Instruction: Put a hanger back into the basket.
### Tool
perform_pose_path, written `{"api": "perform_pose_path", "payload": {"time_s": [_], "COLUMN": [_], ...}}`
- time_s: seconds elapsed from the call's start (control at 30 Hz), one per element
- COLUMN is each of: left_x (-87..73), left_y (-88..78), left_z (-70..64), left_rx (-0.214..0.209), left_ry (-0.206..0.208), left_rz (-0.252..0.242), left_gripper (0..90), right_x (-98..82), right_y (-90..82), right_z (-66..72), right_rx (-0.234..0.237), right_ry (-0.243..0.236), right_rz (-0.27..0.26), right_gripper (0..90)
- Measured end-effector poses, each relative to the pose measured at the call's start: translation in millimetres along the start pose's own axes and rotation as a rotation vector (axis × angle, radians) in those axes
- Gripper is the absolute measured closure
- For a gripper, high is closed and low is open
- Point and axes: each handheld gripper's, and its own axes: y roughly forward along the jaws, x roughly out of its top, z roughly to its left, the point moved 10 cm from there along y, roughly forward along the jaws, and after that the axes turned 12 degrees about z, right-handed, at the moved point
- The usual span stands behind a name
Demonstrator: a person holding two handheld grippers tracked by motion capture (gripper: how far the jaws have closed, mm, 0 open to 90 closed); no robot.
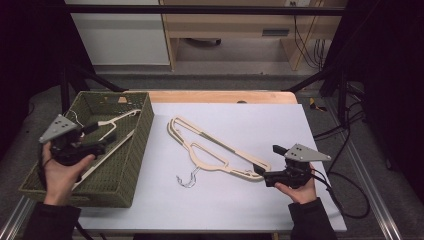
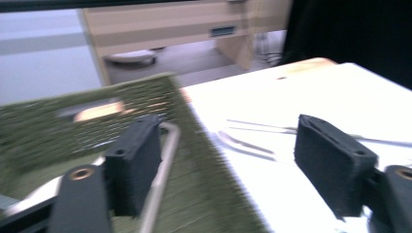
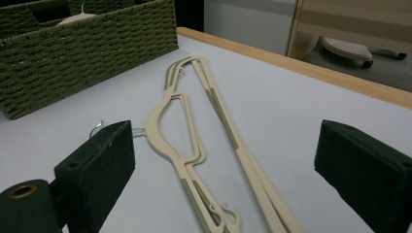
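A green woven basket [image 1: 142,130] stands at the table's left with a cream hanger [image 1: 119,119] lying inside. My left gripper [image 1: 103,135] hovers over the basket, jaws open and nothing between them; in the left gripper view [image 2: 228,141] the hanger's bar [image 2: 163,165] runs past the left pad and the basket wall [image 2: 58,131] lies beyond. Two more cream hangers [image 1: 215,150] lie overlapped on the white tabletop. My right gripper [image 1: 267,160] sits at their right end, open; the right gripper view [image 3: 226,141] has the hangers [image 3: 170,126] stretching away between the jaws toward the basket [image 3: 87,53].
A wire hook [image 1: 187,180] of one hanger points toward the near edge. The white sheet [image 1: 260,120] covers a wooden table whose far edge [image 1: 220,96] is bare. Black frame bars [image 1: 320,75] and cables [image 1: 345,130] flank the right side. Wooden furniture [image 1: 235,25] stands behind.
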Motion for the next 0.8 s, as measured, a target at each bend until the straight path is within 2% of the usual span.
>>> {"api": "perform_pose_path", "payload": {"time_s": [0.13,0.3,0.43,0.63,0.8], "left_x": [0.1,-2.9,-9.6,-25.8,-38.8], "left_y": [13.2,29.5,46.2,78.2,105.6], "left_z": [-38.5,-74.2,-95.8,-121.5,-135.3], "left_rx": [-0.05,-0.11,-0.133,-0.138,-0.15], "left_ry": [0.038,0.066,0.087,0.132,0.13], "left_rz": [-0.008,-0.019,0.0,0.075,0.124], "left_gripper": [16.0,13.4,13.7,14.3,15.9], "right_x": [1.2,1.9,2.3,1.2,1.4], "right_y": [0.0,-1.7,-2.1,-1.3,-1.5], "right_z": [1.7,1.7,1.3,1.4,1.1], "right_rx": [0.007,0.007,0.005,0.006,0.004], "right_ry": [-0.004,-0.009,-0.006,-0.014,-0.01], "right_rz": [-0.008,-0.019,-0.024,-0.016,-0.018], "right_gripper": [7.6,7.0,7.0,7.1,7.1]}}
